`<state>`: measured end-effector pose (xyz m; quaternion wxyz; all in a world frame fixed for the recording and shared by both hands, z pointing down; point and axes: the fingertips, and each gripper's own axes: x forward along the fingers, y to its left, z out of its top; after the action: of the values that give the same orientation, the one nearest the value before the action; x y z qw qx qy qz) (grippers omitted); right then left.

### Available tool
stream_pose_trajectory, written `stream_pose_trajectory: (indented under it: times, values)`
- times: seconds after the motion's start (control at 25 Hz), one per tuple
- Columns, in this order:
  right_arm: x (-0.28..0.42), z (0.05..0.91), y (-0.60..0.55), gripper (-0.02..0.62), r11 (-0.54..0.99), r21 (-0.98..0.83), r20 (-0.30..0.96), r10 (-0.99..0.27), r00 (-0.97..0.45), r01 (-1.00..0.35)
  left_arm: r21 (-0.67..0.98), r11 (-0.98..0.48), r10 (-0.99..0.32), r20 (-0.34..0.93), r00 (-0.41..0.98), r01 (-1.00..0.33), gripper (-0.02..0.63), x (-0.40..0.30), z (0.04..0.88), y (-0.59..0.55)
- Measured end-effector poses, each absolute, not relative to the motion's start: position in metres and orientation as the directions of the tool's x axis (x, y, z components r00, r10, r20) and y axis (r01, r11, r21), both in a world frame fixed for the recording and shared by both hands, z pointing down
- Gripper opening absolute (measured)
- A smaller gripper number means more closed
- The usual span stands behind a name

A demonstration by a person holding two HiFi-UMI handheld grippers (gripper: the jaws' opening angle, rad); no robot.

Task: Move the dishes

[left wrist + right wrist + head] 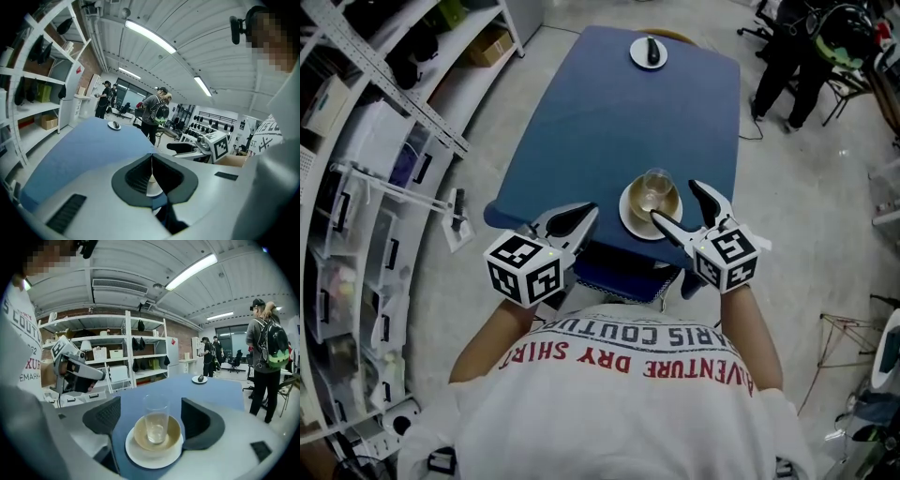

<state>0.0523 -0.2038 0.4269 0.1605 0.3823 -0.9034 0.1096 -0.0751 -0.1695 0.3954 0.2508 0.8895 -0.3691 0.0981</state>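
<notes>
A glass [156,418] stands upright in a tan bowl [174,430], and the bowl sits on a white plate [140,456]. This stack rests on a blue table [609,112], close to its near edge and toward its right side.

The right gripper [675,202] is at the stack with its jaws wide apart and nothing held. In the right gripper view the stack shows in the gap between them. In the head view one jaw lies over the plate's near rim and the other reaches past its right rim. I cannot tell whether either one touches the plate.

The left gripper [589,212] hangs at the table's near edge, left of the plate and apart from it. Its jaws are pressed together with nothing between them.

Beyond the stack the blue top runs bare to the far end. There a small plate [636,52] with a dark object [652,51] on it sits near the far edge.

Shelves [384,141] line the left side, with a strip of floor between them and the table. A person with a backpack [267,359] stands on the floor off the table's far right corner.
</notes>
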Motion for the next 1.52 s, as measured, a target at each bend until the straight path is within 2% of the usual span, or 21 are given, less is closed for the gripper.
stream_pose_trajectory:
  times: [0.4, 0.68, 0.76, 1.52]
  values:
    - [0.033, 0.478, -0.243, 0.382, 0.670, -0.043, 0.443, -0.652, -0.615, -0.741, 0.408, -0.563, -0.620, 0.367, 0.693, -0.719, 0.028, -0.093, 0.418, -0.197]
    - [0.028, 0.485, -0.247, 0.373, 0.665, -0.065, 0.438, -0.651, -0.620, -0.744, 0.417, -0.557, -0.612, 0.379, 0.694, -0.719, 0.028, -0.092, 0.430, -0.205]
    - [0.026, 0.484, -0.248, 0.289, 0.668, -0.052, 0.437, -0.653, -0.619, -0.742, 0.418, -0.558, -0.610, 0.380, 0.696, -0.717, 0.028, -0.092, 0.431, -0.208]
    - [0.025, 0.485, -0.246, 0.285, 0.685, -0.059, 0.454, -0.630, -0.630, -0.727, 0.405, -0.569, -0.596, 0.396, 0.698, -0.716, 0.028, -0.080, 0.434, -0.211]
